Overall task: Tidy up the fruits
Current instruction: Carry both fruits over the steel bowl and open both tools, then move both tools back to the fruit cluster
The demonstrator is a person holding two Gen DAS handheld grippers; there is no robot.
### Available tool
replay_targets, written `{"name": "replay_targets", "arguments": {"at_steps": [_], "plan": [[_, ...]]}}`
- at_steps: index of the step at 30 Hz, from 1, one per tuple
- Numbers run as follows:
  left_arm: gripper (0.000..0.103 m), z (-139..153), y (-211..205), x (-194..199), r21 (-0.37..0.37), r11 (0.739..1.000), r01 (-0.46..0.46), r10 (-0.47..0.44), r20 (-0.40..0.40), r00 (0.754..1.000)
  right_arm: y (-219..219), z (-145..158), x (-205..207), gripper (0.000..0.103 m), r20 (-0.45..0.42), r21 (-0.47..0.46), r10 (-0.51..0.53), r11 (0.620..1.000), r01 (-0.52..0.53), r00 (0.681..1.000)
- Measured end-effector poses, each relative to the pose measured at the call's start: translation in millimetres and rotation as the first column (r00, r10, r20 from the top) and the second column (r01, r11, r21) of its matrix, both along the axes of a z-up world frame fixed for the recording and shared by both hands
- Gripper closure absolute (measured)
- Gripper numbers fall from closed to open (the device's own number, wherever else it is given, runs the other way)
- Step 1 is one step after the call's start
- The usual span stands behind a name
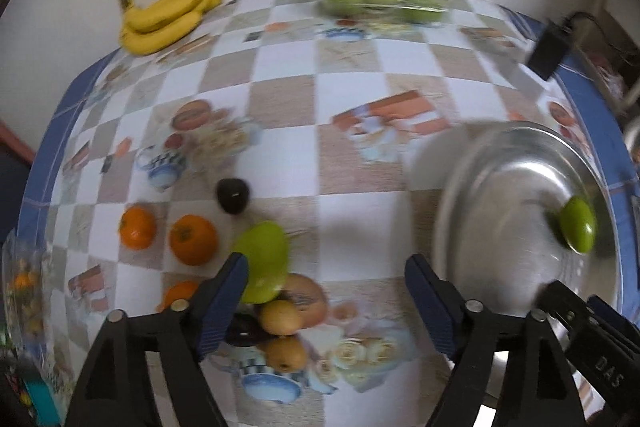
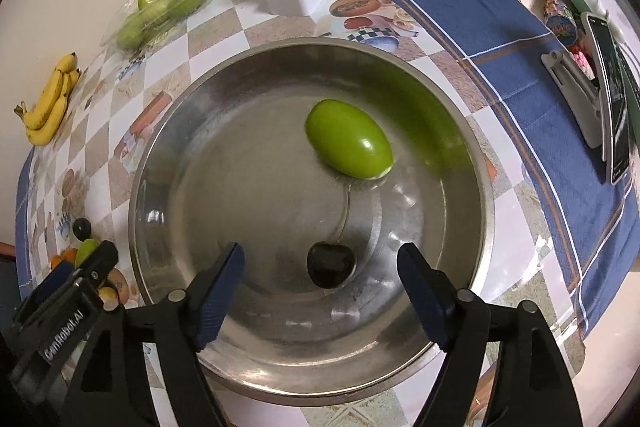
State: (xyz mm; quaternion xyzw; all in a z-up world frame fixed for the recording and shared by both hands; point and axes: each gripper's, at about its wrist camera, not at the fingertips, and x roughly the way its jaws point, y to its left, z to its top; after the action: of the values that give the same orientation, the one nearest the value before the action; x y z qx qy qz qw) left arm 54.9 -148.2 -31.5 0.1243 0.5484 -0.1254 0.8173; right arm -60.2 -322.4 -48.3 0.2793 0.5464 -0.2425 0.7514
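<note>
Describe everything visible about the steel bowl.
The steel bowl is a wide, round, shallow basin of shiny, lightly scuffed metal with a rolled rim. It sits upright on the checked tablecloth. Inside lie a green oval fruit toward the far side and a dark cherry with a long stem near the front, apart.

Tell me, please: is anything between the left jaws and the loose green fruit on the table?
Nothing visible. The green fruit lies just ahead of the open left gripper, beside its left finger; the oranges sit off to the side.
</note>
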Motion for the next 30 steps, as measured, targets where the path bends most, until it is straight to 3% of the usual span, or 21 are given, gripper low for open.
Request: {"name": "replay_targets", "arguments": {"at_steps": [5,9,15,23,30], "plan": [[0.007,0.3,12.8,5.1,-0.003,0.998,-0.058,0.058,0.001,0.998,2.3,-2.3,0.6,0.013,-0.01,-0.01,0.011,1.0,-0.012,1.0],[0.002,1.3,21.1,9.1,-0.005,0.996,-0.087,0.087,0.009,0.996,3.9,-2.3,1.9,0.012,-0.008,-0.018,0.022,1.0,-0.022,1.0],[0.0,4.9,33.7,15.2,-0.011,0.993,-0.115,0.115,0.023,0.993,8.3,-0.8,5.0,0.002,0.0,-0.041,0.044,0.998,-0.043,0.999],[0.0,9.7,54.6,22.8,-0.013,0.992,-0.123,0.124,0.035,0.992,19.5,0.8,9.3,0.002,0.021,-0.051,0.076,0.996,-0.075,0.997],[0.0,25.5,79.2,28.3,-0.015,0.993,-0.114,0.114,0.099,0.989,37.9,14.9,16.7,0.002,0.109,-0.067,0.126,0.991,-0.119,0.986]]}}
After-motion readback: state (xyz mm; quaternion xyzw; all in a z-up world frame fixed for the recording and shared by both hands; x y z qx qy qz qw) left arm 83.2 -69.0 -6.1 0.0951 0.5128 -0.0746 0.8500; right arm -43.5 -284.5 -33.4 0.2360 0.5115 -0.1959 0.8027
